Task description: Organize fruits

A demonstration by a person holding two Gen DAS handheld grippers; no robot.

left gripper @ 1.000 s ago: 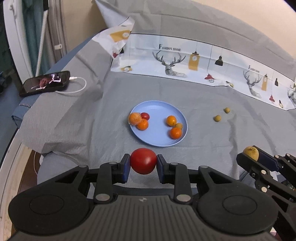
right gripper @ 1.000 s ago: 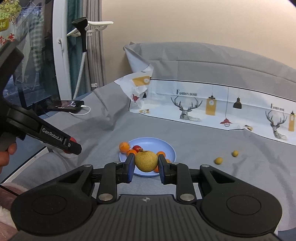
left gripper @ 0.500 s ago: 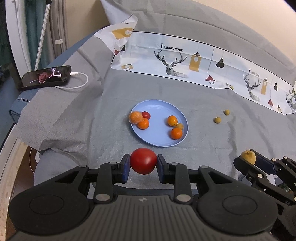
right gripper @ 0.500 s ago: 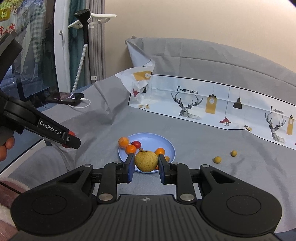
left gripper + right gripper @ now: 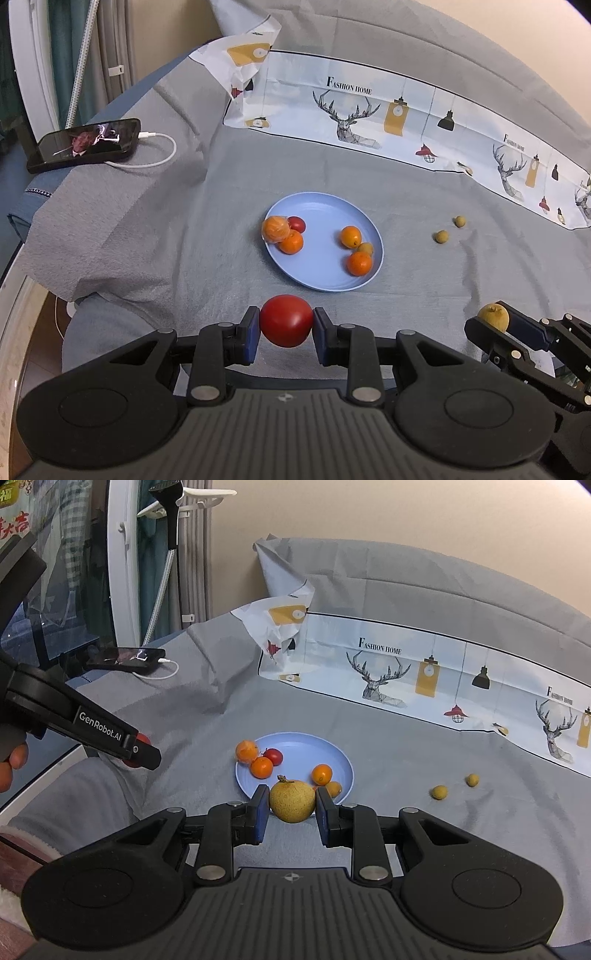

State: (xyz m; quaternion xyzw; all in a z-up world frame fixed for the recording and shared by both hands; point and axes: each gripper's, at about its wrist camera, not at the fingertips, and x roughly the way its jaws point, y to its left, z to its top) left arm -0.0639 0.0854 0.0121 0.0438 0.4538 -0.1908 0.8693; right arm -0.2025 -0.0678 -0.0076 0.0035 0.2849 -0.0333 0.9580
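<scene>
My left gripper (image 5: 286, 334) is shut on a red tomato (image 5: 286, 320) and holds it above the grey cloth, just short of the blue plate (image 5: 317, 273). My right gripper (image 5: 291, 808) is shut on a yellow pear (image 5: 291, 800) over the plate's near edge (image 5: 295, 744). The plate holds several small oranges (image 5: 359, 263), one wrapped in plastic (image 5: 275, 229), a small red tomato (image 5: 297, 224) and a small yellow fruit (image 5: 365, 248). Two small yellow-green fruits (image 5: 441, 236) (image 5: 459, 221) lie on the cloth right of the plate. Each gripper shows in the other's view (image 5: 495, 321) (image 5: 142, 751).
A phone (image 5: 86, 144) on a white charging cable (image 5: 155, 155) lies at the far left on the raised cloth. A printed white sheet with deer (image 5: 388, 114) runs along the back. The cloth's edge drops off at the near left (image 5: 48, 295).
Both grippers have moved slightly with their fruit still held; the plate now sits a little farther ahead and the views tilt a bit. No fruit on the plate or cloth has moved.
</scene>
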